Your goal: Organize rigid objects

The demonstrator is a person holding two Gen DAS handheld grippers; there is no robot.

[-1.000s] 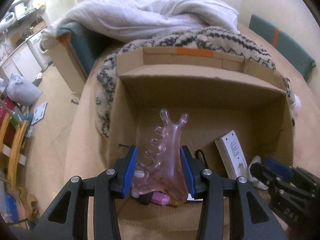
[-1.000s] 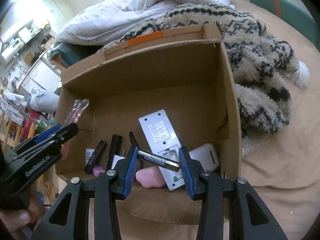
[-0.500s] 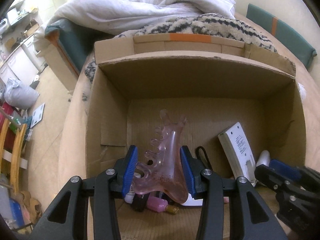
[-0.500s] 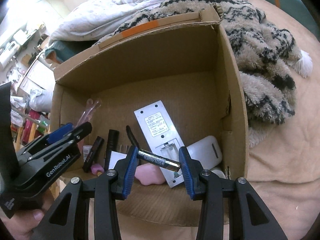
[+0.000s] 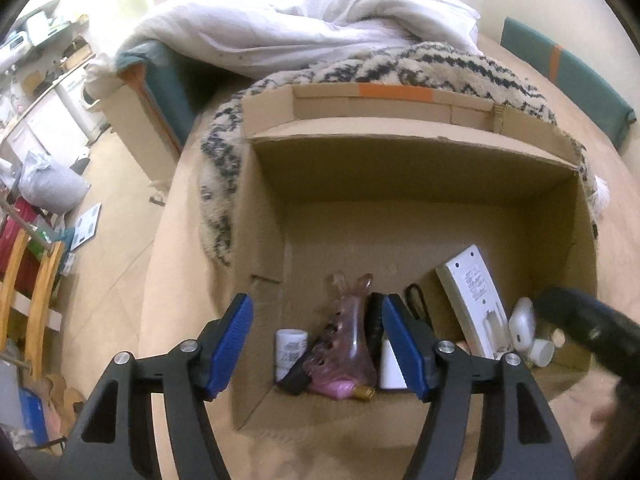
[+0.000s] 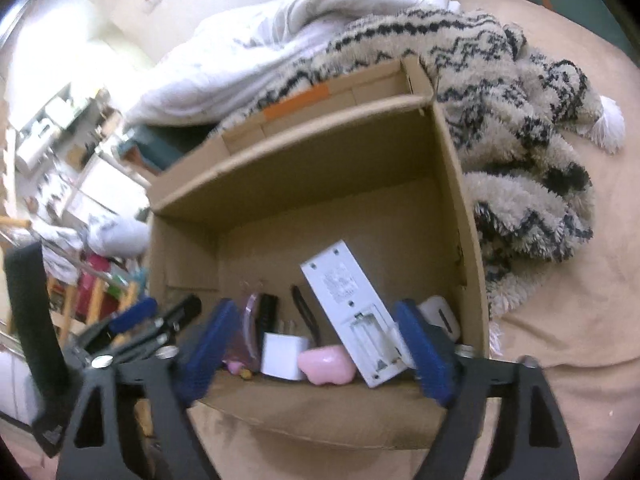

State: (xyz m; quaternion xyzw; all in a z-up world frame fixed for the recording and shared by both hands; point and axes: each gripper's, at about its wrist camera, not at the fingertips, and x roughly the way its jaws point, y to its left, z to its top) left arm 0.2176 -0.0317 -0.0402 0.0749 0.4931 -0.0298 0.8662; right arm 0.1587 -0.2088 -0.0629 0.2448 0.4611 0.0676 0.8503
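Observation:
An open cardboard box [image 5: 400,168] [image 6: 460,208] stands on the tan bed. The pink translucent comb [image 5: 352,344] lies inside it near the front, also showing in the right wrist view [image 6: 250,328]. My left gripper [image 5: 320,348] is open and empty above the box's front left. My right gripper [image 6: 316,354] is open and empty over the front edge. The battery is out of sight. A white remote [image 5: 472,300] [image 6: 352,312] with an open battery bay leans in the box.
The box also holds a white cube [image 6: 282,354], a pink block [image 6: 326,364], black sticks [image 6: 266,312], a white tube [image 5: 290,346] and white chargers [image 5: 522,324]. A patterned fleece blanket [image 6: 520,120] and white duvet [image 5: 304,24] lie behind the box.
Both grippers have opened. The pink comb has dropped from my left gripper into the box. The battery has left my right gripper and is no longer seen.

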